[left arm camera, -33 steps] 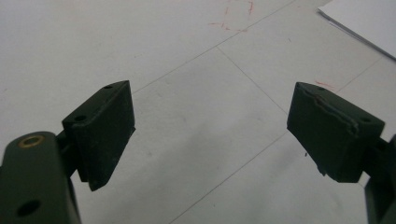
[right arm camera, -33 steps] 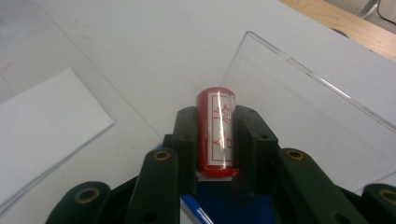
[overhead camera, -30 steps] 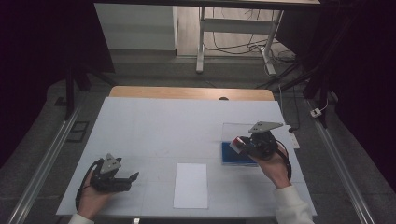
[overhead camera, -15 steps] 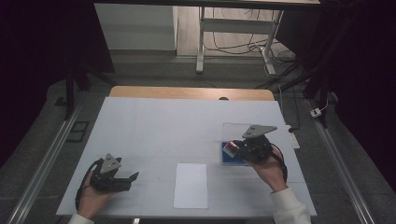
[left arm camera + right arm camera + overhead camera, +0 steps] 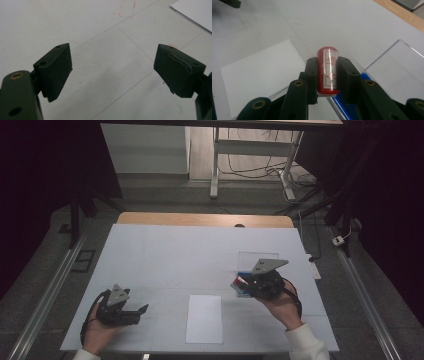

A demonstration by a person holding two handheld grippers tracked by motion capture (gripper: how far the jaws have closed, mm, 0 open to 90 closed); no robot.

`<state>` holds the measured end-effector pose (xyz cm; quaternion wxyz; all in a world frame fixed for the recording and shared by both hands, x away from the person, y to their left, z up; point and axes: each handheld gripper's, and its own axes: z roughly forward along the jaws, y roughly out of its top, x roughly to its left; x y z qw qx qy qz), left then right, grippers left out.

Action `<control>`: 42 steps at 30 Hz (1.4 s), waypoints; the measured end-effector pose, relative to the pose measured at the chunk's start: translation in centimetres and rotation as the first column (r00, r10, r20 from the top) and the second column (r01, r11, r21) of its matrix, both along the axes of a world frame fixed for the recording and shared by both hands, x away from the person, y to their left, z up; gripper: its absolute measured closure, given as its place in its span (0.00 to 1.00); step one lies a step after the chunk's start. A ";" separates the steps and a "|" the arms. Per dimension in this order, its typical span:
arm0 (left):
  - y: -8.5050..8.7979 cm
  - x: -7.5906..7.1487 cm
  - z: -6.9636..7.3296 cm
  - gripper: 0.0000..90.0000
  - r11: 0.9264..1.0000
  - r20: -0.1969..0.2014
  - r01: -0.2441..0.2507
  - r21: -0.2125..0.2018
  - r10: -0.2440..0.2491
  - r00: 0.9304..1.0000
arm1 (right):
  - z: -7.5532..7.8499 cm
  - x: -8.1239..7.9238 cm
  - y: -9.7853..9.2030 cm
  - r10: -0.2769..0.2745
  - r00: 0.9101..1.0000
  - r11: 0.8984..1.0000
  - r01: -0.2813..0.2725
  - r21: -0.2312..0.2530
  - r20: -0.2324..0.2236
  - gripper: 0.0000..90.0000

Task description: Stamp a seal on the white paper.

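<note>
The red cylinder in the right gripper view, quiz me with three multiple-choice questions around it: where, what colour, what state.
1. The red cylinder sits:
A. between the right gripper's fingers
B. on the white sheet
C. on the floor

2. The tray edge under it is:
A. green
B. blue
C. yellow

3. The left gripper is:
A. shut on paper
B. holding a cup
C. open

Answers: A, both fingers press its sides. B, a blue strip shows below the fingers. C, nothing lies between its wide-apart fingers.

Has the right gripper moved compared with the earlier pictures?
Yes. In the high view the right gripper has shifted left and toward the person, off the blue pad and nearer the white paper sheet.
</note>
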<state>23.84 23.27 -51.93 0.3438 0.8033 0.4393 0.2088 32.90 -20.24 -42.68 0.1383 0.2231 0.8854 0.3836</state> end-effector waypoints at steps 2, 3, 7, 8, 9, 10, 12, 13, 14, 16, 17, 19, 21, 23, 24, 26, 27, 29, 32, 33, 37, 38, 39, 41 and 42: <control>0.0 0.0 0.0 0.17 1.000 0.000 -0.002 -0.002 0.002 1.000 | 0.0 -0.2 0.3 0.015 1.000 1.000 -0.015 -0.002 -0.001 0.78; 0.0 0.0 0.0 0.17 1.000 0.000 -0.002 -0.002 0.002 1.000 | 0.0 -0.3 0.4 0.015 1.000 1.000 -0.015 -0.001 -0.003 0.78; 0.0 0.0 0.0 0.17 1.000 -0.001 -0.001 -0.004 0.001 1.000 | -0.1 -0.8 1.0 0.040 0.999 0.999 -0.040 -0.004 -0.002 0.78; 0.0 0.0 0.0 0.17 1.000 -0.001 -0.001 -0.005 0.001 1.000 | -0.1 -0.9 1.2 0.047 0.999 0.999 -0.047 -0.009 -0.004 0.78; 0.0 0.0 0.0 0.17 1.000 -0.001 -0.001 -0.005 0.001 1.000 | -0.1 -1.0 1.3 0.052 0.999 0.999 -0.052 -0.014 -0.001 0.78; 0.0 0.0 0.0 0.17 1.000 -0.001 -0.001 -0.005 0.001 1.000 | -0.1 -1.1 1.5 0.059 0.998 0.998 -0.059 -0.009 -0.002 0.78; 0.0 0.0 0.0 0.17 1.000 0.000 -0.002 -0.004 0.002 1.000 | -0.2 -1.3 1.9 0.068 0.998 0.998 -0.068 -0.013 -0.005 0.78; 0.0 0.0 0.0 0.17 1.000 -0.001 -0.001 -0.004 0.001 1.000 | -0.3 -1.4 2.0 0.074 0.997 0.997 -0.074 -0.012 -0.007 0.78; 0.0 0.0 0.0 0.17 1.000 -0.001 -0.002 -0.003 0.002 1.000 | -0.4 -1.5 2.2 0.080 0.997 0.997 -0.080 -0.015 -0.013 0.78; 0.0 0.0 0.0 0.17 1.000 0.000 -0.001 -0.003 0.001 1.000 | -0.5 -1.5 2.4 0.093 0.995 0.996 -0.093 -0.007 -0.025 0.78; 0.0 0.0 0.0 0.17 1.000 0.000 -0.001 -0.003 0.001 1.000 | -0.6 -1.6 2.5 0.099 0.995 0.995 -0.099 -0.002 -0.029 0.78; 0.0 0.0 0.0 0.17 1.000 0.000 -0.001 -0.004 0.001 1.000 | -0.7 -1.7 2.7 0.103 0.994 0.995 -0.103 -0.006 -0.034 0.78; 0.0 0.0 0.0 0.17 1.000 0.000 0.000 -0.004 0.000 1.000 | -0.7 -1.8 2.9 0.110 0.993 0.994 -0.110 -0.006 -0.032 0.78; 0.0 0.0 0.0 0.17 1.000 0.000 -0.001 -0.002 0.001 1.000 | -0.8 -2.0 3.1 0.117 0.993 0.993 -0.117 -0.009 -0.035 0.78; 0.0 0.0 0.0 0.17 1.000 0.001 -0.001 -0.001 0.001 1.000 | -0.8 -2.1 3.2 0.120 0.992 0.993 -0.121 -0.008 -0.034 0.78; 0.0 0.0 0.0 0.17 1.000 0.001 -0.001 -0.001 0.001 1.000 | -0.9 -2.2 3.4 0.129 0.991 0.992 -0.129 -0.011 -0.036 0.78; 0.0 0.0 0.0 0.17 1.000 0.000 0.000 -0.001 0.000 1.000 | -1.0 -2.3 3.5 0.133 0.991 0.991 -0.133 -0.016 -0.032 0.78; 0.0 0.0 0.0 0.17 1.000 0.001 -0.001 0.000 0.001 1.000 | -1.0 -2.4 3.8 0.139 0.990 0.990 -0.140 -0.019 -0.035 0.78; 0.0 0.0 0.0 0.17 1.000 0.001 0.002 -0.001 -0.002 1.000 | -1.1 -2.6 4.0 0.150 0.988 0.988 -0.151 -0.023 -0.032 0.78; 0.0 0.0 0.0 0.17 1.000 0.002 0.002 -0.001 -0.002 1.000 | -1.2 -2.7 4.1 0.153 0.988 0.988 -0.154 -0.021 -0.031 0.78; -0.1 0.0 0.0 0.17 1.000 0.002 0.002 -0.002 -0.002 1.000 | -1.3 -3.0 4.5 0.161 0.986 0.986 -0.162 -0.025 -0.035 0.78; -0.1 0.0 0.0 0.17 1.000 0.002 0.003 -0.001 -0.003 1.000 | -1.3 -3.1 4.6 0.164 0.986 0.986 -0.165 -0.030 -0.031 0.78; -0.1 0.0 0.0 0.17 1.000 0.003 0.004 -0.001 -0.004 1.000 | -1.3 -3.2 4.7 0.166 0.986 0.986 -0.167 -0.028 -0.030 0.78; -0.1 0.0 0.0 0.17 1.000 -0.001 0.002 0.002 -0.002 1.000 | -1.3 -3.3 4.8 0.172 0.985 0.984 -0.173 -0.030 -0.027 0.78; -0.1 0.0 0.0 0.17 1.000 -0.001 0.002 0.002 -0.002 1.000 | -1.4 -3.4 4.9 0.174 0.984 0.984 -0.175 -0.026 -0.026 0.78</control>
